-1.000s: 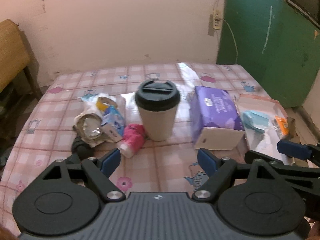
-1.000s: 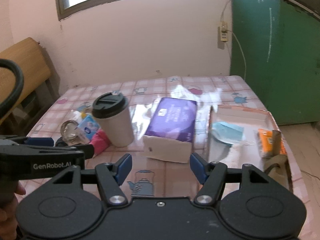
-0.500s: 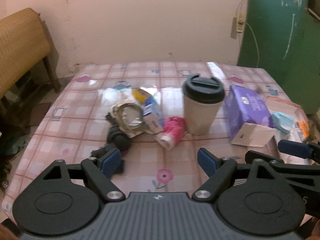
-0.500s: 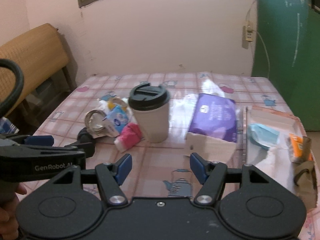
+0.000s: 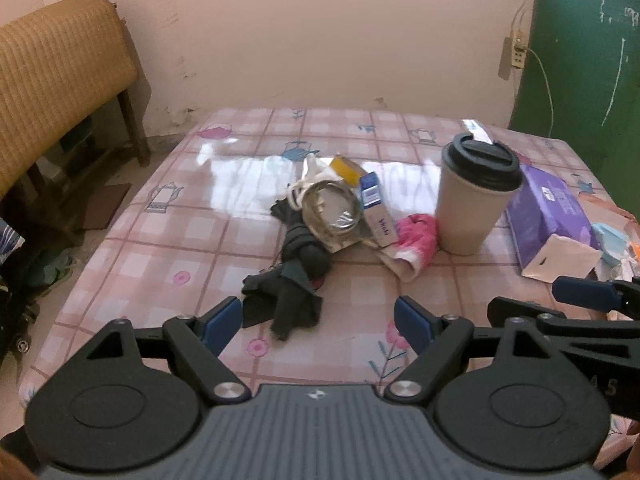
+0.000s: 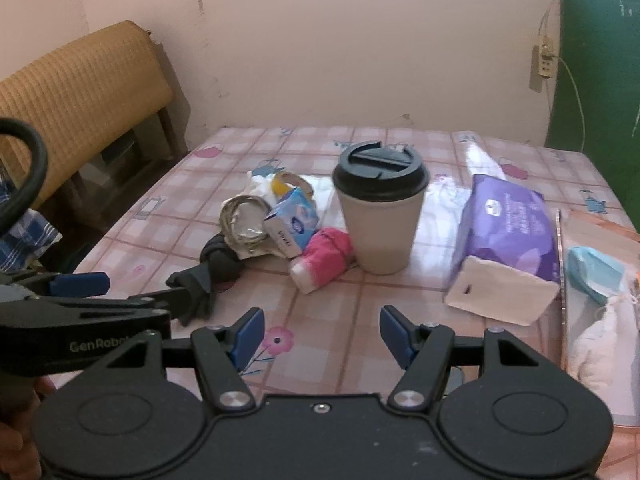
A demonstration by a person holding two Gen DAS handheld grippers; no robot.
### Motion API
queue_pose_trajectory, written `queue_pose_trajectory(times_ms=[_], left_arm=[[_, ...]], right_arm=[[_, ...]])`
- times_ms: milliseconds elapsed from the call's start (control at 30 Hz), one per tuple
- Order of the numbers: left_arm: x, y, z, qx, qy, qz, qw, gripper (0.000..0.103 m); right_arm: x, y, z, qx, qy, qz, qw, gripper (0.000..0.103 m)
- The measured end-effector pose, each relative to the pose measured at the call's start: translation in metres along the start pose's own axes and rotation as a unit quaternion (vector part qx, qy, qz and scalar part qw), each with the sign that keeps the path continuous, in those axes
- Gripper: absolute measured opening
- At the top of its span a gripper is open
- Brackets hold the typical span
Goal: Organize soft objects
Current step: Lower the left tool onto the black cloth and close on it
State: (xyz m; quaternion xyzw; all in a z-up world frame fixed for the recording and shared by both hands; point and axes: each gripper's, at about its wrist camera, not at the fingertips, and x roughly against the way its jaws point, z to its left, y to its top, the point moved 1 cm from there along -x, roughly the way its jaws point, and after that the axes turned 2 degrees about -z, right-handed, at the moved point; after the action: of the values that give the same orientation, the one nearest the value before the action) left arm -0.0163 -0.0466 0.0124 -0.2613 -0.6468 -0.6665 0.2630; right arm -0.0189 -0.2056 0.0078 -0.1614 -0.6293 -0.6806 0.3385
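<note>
Left wrist view: the left gripper [image 5: 318, 320] hangs with jaws apart and empty over the table's [image 5: 168, 248] near edge; the black sock [image 5: 298, 276] lies just beyond, the pink sock [image 5: 416, 246] touching the cup [image 5: 472, 200].

Right wrist view: the right gripper [image 6: 322, 334], jaws apart, empty, faces the pink sock [image 6: 326, 254] near the table's middle.

A crumpled black cloth [image 5: 296, 276], perhaps a sock, lies beside a rolled pink sock [image 5: 416, 246].

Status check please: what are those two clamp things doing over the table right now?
Left hand-held gripper open, empty. Right hand-held gripper open, empty. Black sock loose on table. Lidded cup beside pink sock.
</note>
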Motion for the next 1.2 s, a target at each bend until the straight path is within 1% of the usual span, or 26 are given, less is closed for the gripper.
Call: queue_pose_trajectory(times_ms=[200,333,500,600,667,700,833,933,1100,1133,1167,1200], left_arm=[[-0.004,-0.006,0.017,0.015,-0.003,-0.004,0.9999,0.085],[-0.012,-0.012,0.025,0.024,-0.018,-0.003,0.9995,0.087],[-0.030,-0.016,0.037,0.026,-0.001,0.006,0.9996,0.088],[-0.045,-0.012,0.043,0.025,0.009,0.005,0.9996,0.089],[-0.054,-0.006,0.045,0.021,0.008,0.000,0.9998,0.094],[-0.060,-0.003,0.045,0.017,0.009,0.000,0.9998,0.094],[-0.085,0.013,0.038,0.005,0.010,0.002,0.9999,0.094],[-0.104,0.022,0.029,-0.020,0.015,0.001,0.9997,0.094],[-0.133,0.023,0.017,-0.045,0.015,0.022,0.9986,0.094],[-0.137,0.023,0.017,-0.048,0.015,0.020,0.9986,0.094],[-0.139,0.022,0.017,-0.048,0.017,0.018,0.9985,0.088],[-0.141,0.021,0.018,-0.046,0.012,0.018,0.9987,0.079]], right_arm=[[-0.011,-0.001,0.010,0.008,0.015,0.005,1.000,0.077],[-0.016,-0.004,0.013,0.010,0.025,0.009,1.000,0.077],[-0.020,-0.008,0.007,0.003,0.026,0.013,1.000,0.076],[-0.023,-0.010,0.003,-0.002,0.028,0.016,0.999,0.076],[-0.025,-0.011,0.000,-0.006,0.029,0.017,0.999,0.076],[-0.026,-0.011,-0.001,-0.008,0.029,0.018,0.999,0.076],[-0.029,-0.011,-0.008,-0.010,0.027,0.019,0.999,0.076],[-0.030,-0.010,-0.013,-0.015,0.022,0.019,0.999,0.076],[-0.034,-0.008,-0.014,-0.015,0.019,0.021,1.000,0.076],[-0.034,-0.008,-0.014,-0.015,0.020,0.021,0.999,0.076],[-0.035,-0.008,-0.013,-0.014,0.022,0.021,0.999,0.076],[-0.036,-0.007,-0.011,-0.012,0.022,0.022,0.999,0.076]])
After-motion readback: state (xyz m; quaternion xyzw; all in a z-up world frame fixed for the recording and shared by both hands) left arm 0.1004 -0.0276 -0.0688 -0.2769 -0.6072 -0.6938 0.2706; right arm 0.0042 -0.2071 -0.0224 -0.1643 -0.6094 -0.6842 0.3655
